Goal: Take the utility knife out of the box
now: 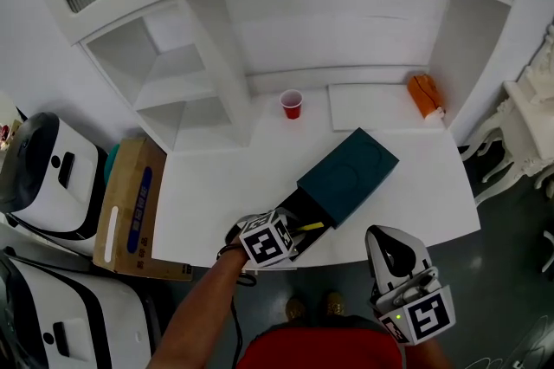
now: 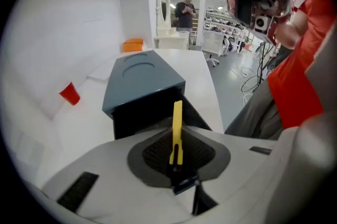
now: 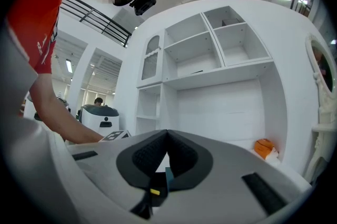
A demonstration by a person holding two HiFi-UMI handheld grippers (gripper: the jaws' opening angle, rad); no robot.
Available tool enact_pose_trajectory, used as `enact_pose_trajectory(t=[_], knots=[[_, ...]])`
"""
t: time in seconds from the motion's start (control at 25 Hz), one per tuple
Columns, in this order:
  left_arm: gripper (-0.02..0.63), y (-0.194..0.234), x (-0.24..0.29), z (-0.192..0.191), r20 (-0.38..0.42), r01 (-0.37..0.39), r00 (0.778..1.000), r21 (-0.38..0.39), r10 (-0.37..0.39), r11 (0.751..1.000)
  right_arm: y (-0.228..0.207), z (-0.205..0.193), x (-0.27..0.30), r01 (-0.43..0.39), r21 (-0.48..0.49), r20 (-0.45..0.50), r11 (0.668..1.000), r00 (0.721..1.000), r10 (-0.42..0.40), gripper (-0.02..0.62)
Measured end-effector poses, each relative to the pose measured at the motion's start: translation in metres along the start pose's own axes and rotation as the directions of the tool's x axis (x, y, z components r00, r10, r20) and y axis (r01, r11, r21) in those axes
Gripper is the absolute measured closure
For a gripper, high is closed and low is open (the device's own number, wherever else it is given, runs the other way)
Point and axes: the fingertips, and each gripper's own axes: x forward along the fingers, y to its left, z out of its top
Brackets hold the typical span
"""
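Observation:
A dark teal box (image 1: 351, 172) lies askew on the white table (image 1: 433, 185), its black drawer pulled out toward the near-left. My left gripper (image 1: 299, 230) hangs over that open drawer end, pointing steeply down. In the left gripper view its pads are shut on the yellow utility knife (image 2: 177, 118), which sticks out past the left gripper (image 2: 176, 143) toward the box (image 2: 139, 81). The knife (image 1: 312, 227) shows as a thin yellow strip at the drawer mouth. My right gripper (image 1: 387, 244) is held level off the table's near edge, right of the box. The right gripper (image 3: 167, 136) is shut on nothing.
A red cup (image 1: 292, 104), a flat white sheet (image 1: 372, 106) and an orange object (image 1: 424, 94) sit at the back of the table under white shelves. A cardboard box (image 1: 130, 207) and white machines (image 1: 48, 172) stand on the floor at the left.

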Motion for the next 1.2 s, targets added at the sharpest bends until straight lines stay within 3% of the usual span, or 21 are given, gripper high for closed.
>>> enact_pose_trajectory(t=[0.16, 0.24, 0.32, 0.4, 0.52, 0.64, 0.76, 0.88, 1.0, 1.2], knots=[[0.518, 0.008, -0.028, 0.012, 0.132, -0.099, 0.985, -0.073, 0.108, 0.992, 0.004, -0.002, 0.001, -0.014, 0.005, 0.0, 1.0, 1.0, 0.014, 0.594], [0.518, 0.012, -0.046, 0.023, 0.213, -0.147, 0.962, -0.117, 0.169, 0.982, 0.007, -0.003, 0.003, -0.026, 0.008, 0.003, 1.0, 1.0, 0.026, 0.594], [0.518, 0.014, -0.068, 0.037, 0.308, -0.188, 0.922, -0.168, 0.233, 0.968, 0.01, -0.003, 0.006, -0.037, 0.014, 0.007, 0.999, 0.999, 0.037, 0.594], [0.518, 0.015, -0.094, 0.053, 0.409, -0.226, 0.861, -0.225, 0.303, 0.948, 0.012, -0.002, 0.008, -0.047, 0.021, 0.011, 0.999, 0.999, 0.047, 0.594], [0.518, 0.012, -0.133, 0.074, 0.546, -0.273, 0.734, -0.308, 0.404, 0.911, 0.017, -0.001, 0.011, -0.06, 0.028, 0.021, 0.998, 0.998, 0.06, 0.594], [0.517, 0.003, -0.163, 0.09, 0.63, -0.29, 0.615, -0.379, 0.475, 0.879, 0.021, -0.001, 0.013, -0.073, 0.034, 0.027, 0.997, 0.997, 0.072, 0.594], [0.518, -0.007, -0.185, 0.099, 0.67, -0.282, 0.524, -0.447, 0.526, 0.849, 0.024, 0.001, 0.015, -0.081, 0.036, 0.036, 0.996, 0.996, 0.08, 0.594], [0.518, -0.014, -0.201, 0.102, 0.686, -0.295, 0.447, -0.492, 0.573, 0.819, 0.025, 0.002, 0.016, -0.085, 0.044, 0.048, 0.995, 0.995, 0.083, 0.594], [0.518, -0.022, -0.21, 0.104, 0.686, -0.318, 0.409, -0.51, 0.601, 0.799, 0.025, 0.004, 0.016, -0.084, 0.057, 0.053, 0.995, 0.995, 0.081, 0.594], [0.518, -0.029, -0.211, 0.107, 0.688, -0.334, 0.412, -0.496, 0.598, 0.801, 0.026, 0.001, 0.015, -0.077, 0.063, 0.046, 0.995, 0.996, 0.074, 0.594]])
